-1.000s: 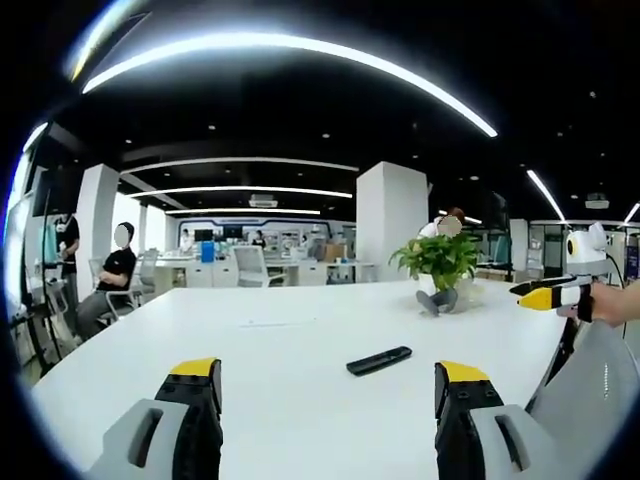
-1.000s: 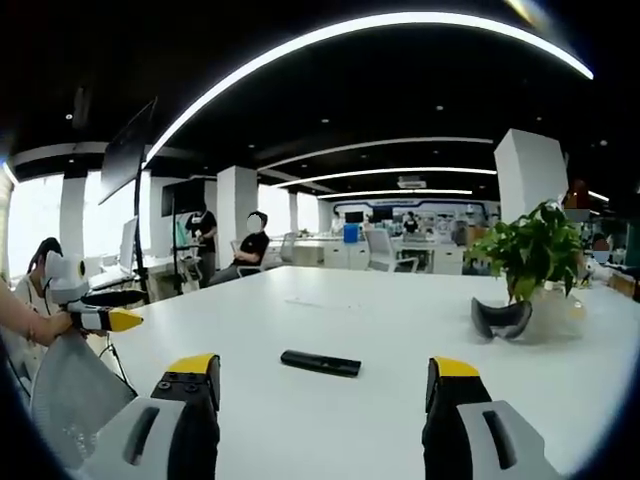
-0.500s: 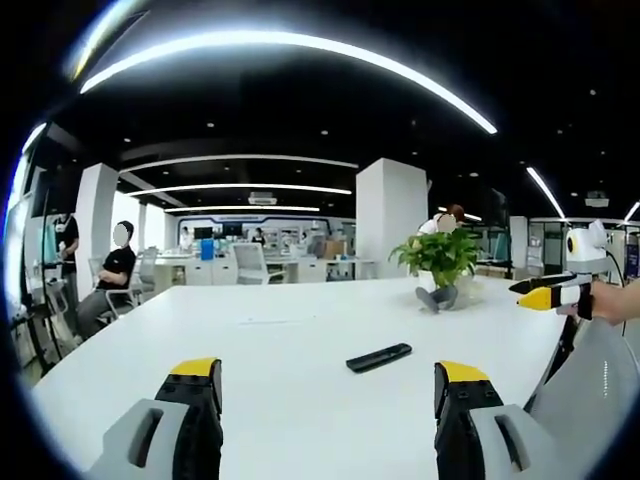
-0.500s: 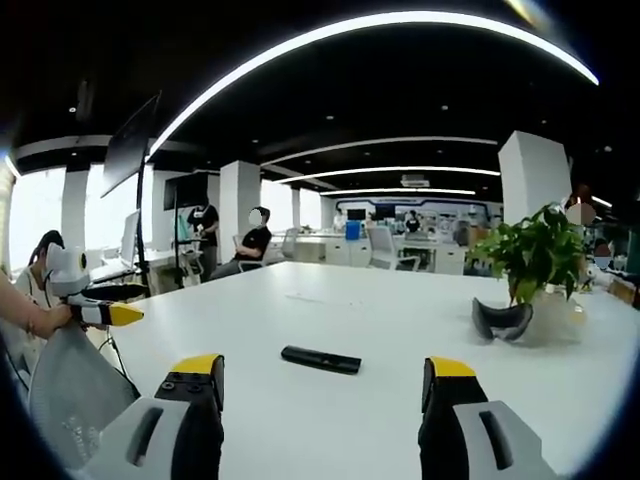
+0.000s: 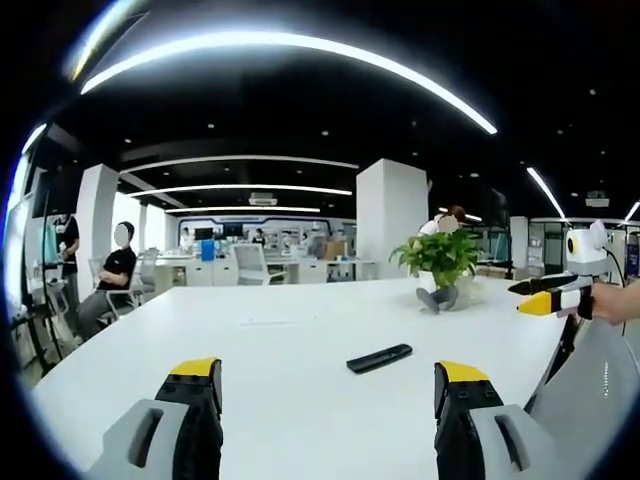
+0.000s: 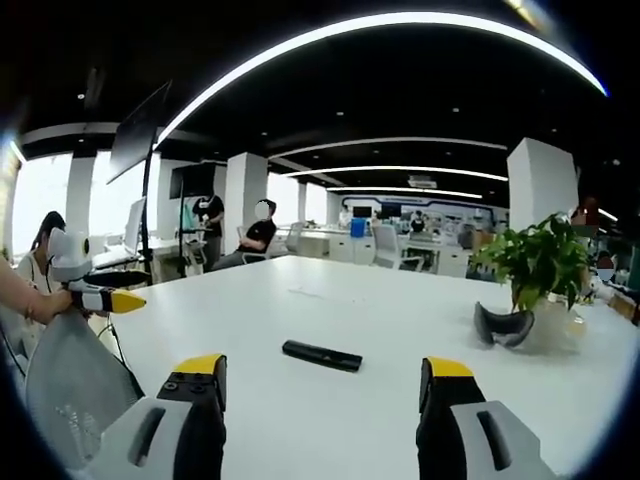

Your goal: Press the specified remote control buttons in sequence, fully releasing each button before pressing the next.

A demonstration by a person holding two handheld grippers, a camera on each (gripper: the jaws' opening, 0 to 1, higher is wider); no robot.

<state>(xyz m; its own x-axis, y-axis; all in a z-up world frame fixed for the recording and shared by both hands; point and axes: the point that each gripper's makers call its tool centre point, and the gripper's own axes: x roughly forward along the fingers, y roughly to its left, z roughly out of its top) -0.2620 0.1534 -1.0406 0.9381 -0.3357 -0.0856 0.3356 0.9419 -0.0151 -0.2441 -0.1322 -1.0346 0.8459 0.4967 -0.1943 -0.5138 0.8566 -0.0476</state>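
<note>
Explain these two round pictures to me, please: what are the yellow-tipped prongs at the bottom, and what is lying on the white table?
There is no robot here: a person holds a two-jaw tool in each hand, and a fisheye camera rides on each. The prongs are that tool's own jaws. One picture looks along the left gripper, the other along the right gripper. Both stand open and hold nothing. On the white table lies a black remote control, ahead of both grippers and untouched. Farther back stands a potted plant with a dark curved object beside it. Each picture also catches the other gripper at its edge, held in a hand.
</note>
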